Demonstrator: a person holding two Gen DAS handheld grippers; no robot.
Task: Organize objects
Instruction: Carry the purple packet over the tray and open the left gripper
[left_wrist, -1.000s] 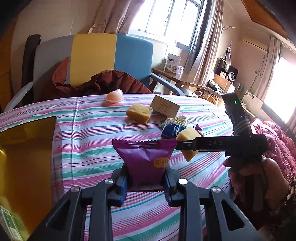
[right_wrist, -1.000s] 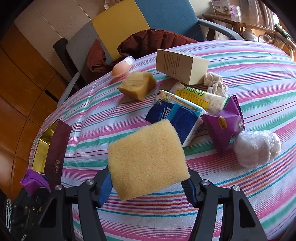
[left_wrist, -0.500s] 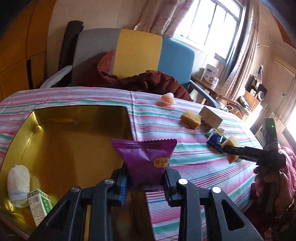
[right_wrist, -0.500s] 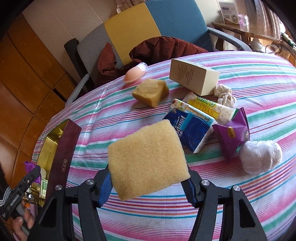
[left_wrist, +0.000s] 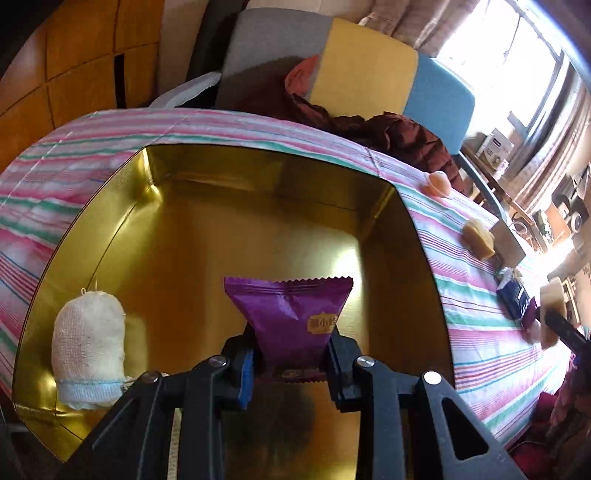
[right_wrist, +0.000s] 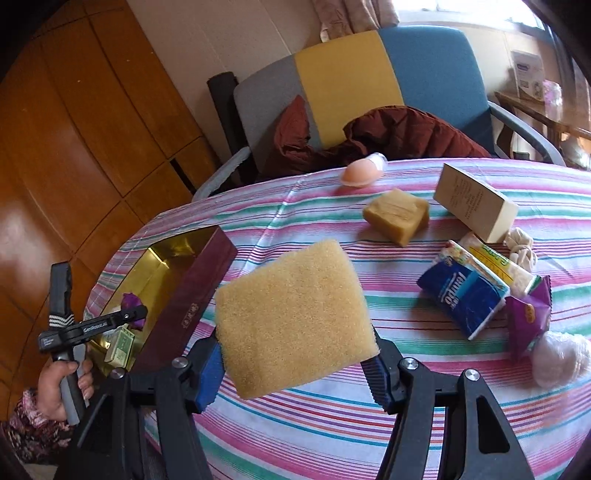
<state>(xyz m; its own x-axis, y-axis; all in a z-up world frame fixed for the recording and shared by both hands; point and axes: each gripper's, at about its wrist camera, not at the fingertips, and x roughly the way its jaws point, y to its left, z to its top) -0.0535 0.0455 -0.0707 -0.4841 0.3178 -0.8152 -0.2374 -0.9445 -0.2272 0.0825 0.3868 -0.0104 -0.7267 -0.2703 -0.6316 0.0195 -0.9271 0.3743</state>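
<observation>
Only left hand-held gripper (left_wrist: 290, 363), clamping purple packet (left_wrist: 290, 317), shows white pouch (left_wrist: 88, 350).

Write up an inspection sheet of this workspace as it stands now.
Surface: table under a striped cloth.
Job's things: gold-lined box holding a white cloth pouch and a small green carton; purple snack packet; yellow sponge.
Clutter: tan block, cream carton, blue tissue pack, second purple packet, peach egg-shaped item, white wrapped ball.
Grippers: left hand-held gripper shut on the purple snack packet, over the box; right hand-held gripper shut on the yellow sponge, above the cloth.
Cables: nothing seen.
Surroundings: grey, yellow and blue chair with a dark red garment; wooden panelling; window.
</observation>
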